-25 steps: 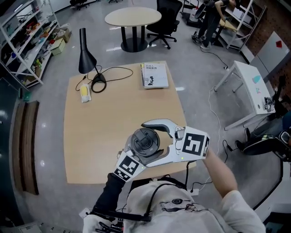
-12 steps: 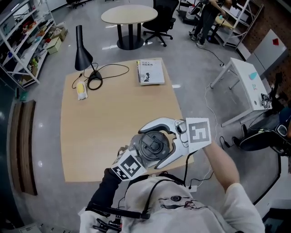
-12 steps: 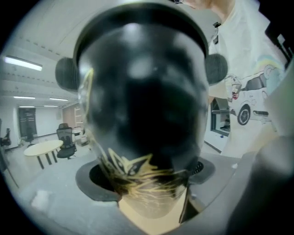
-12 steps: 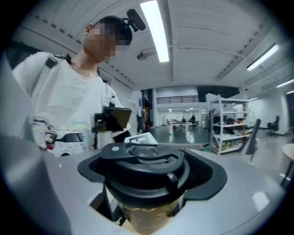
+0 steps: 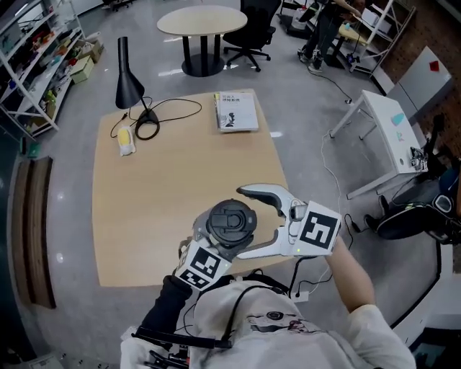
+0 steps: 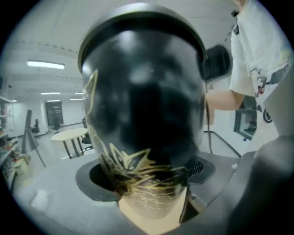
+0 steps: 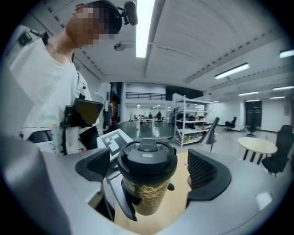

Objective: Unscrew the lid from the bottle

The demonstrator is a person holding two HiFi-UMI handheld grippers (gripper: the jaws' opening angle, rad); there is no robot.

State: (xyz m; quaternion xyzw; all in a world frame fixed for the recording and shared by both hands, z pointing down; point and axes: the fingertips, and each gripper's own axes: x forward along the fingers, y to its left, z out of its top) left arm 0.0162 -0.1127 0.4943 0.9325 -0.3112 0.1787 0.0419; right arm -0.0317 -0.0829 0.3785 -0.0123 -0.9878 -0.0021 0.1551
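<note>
A black bottle (image 6: 142,114) with a gold pattern stands upright above the near edge of the table, and my left gripper (image 6: 147,176) is shut on its body. Its dark lid (image 5: 230,220) sits on top, seen from above in the head view. My right gripper (image 7: 151,172) straddles the lid (image 7: 148,156); its jaws are opening. A gap shows between each of its pads (image 7: 206,172) and the lid. In the head view the right gripper (image 5: 250,223) reaches in from the right, and the left gripper's marker cube (image 5: 198,268) shows below the bottle.
The wooden table (image 5: 151,202) carries a black desk lamp (image 5: 130,94) with its cable, a small yellow object (image 5: 126,140) and a book (image 5: 235,112) at its far side. Beyond stand a round table (image 5: 209,20), an office chair (image 5: 259,25), shelves (image 5: 36,58) and a white table (image 5: 392,137).
The right gripper's jaws hugged the lid half a second ago and now stand wider off it. The bottle stays in the left gripper.
</note>
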